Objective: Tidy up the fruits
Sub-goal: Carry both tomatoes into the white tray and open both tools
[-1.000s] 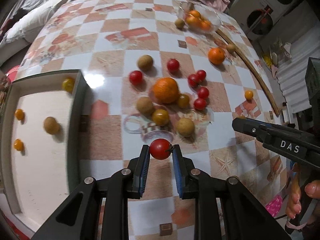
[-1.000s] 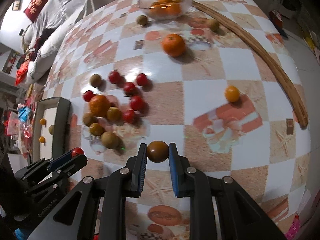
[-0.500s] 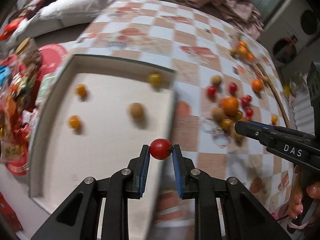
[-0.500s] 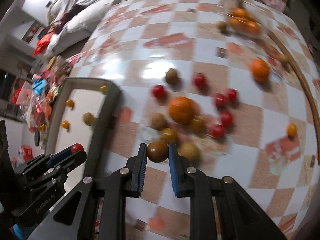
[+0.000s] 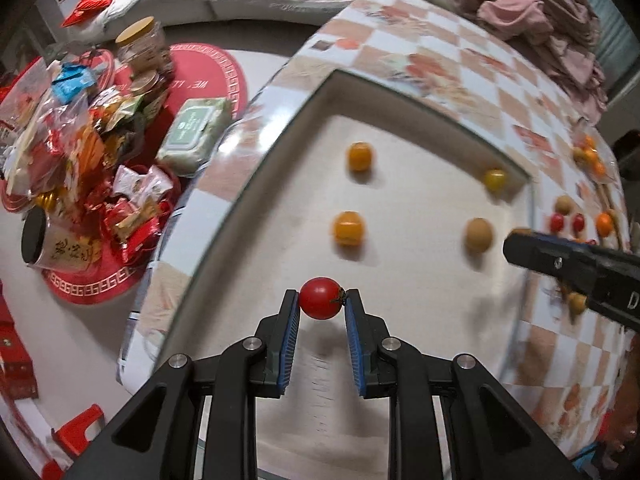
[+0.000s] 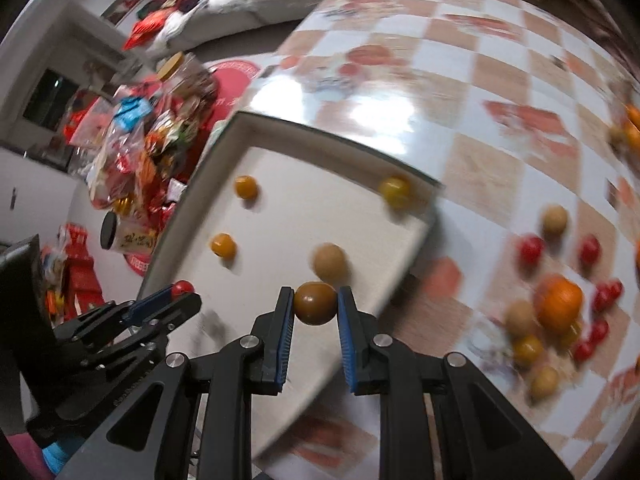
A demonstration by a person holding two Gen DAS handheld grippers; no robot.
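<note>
My left gripper [image 5: 320, 304] is shut on a red cherry tomato [image 5: 320, 298] and holds it above the near part of the white tray [image 5: 420, 280]. My right gripper [image 6: 315, 303] is shut on a brown-green tomato [image 6: 315, 302] over the tray's [image 6: 280, 216] near right part. The tray holds two orange fruits [image 5: 349, 227], a yellow one [image 5: 495, 179] in the far corner and a tan one [image 5: 478, 234]. The left gripper [image 6: 176, 294] with its red tomato also shows at the left of the right wrist view; the right gripper's tip [image 5: 532, 248] shows at the right of the left wrist view.
A cluster of loose fruit, with a big orange [image 6: 560, 304], red tomatoes [image 6: 530, 249] and tan fruits [image 6: 555, 219], lies on the checkered table right of the tray. A glass bowl of oranges [image 5: 588, 158] stands far right. Snack packets and jars [image 5: 80, 128] crowd the floor to the left.
Both grippers have swung left from over the fruit cluster to above the white tray, each still holding its tomato. The tray now fills the middle of both views.
</note>
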